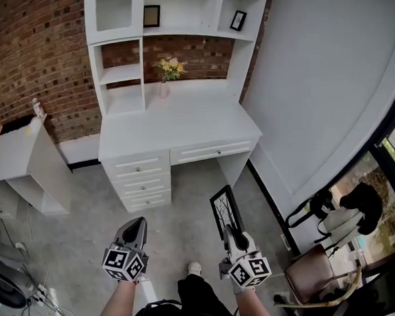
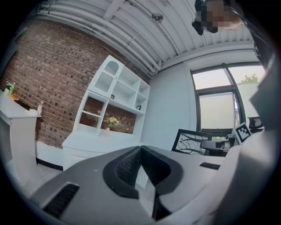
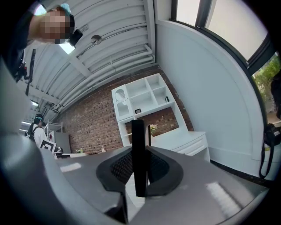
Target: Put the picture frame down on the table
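frame (image 1: 225, 211): upright, edge pinched by right gripper (image 1: 231, 235), well short of desk (image 1: 175, 122), likely for carrying
left gripper (image 1: 137, 226): jaws together, empty, spare, equally short of desk

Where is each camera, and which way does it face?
Head view: on the person's head, looking down at the white shelved desk; forearms, left tongs, right tongs show.
Left gripper view: on the left tongs, facing the desk; shut jaws show.
Right gripper view: on the right tongs, facing the desk; jaws clamp the black picture frame.
All share the desk.
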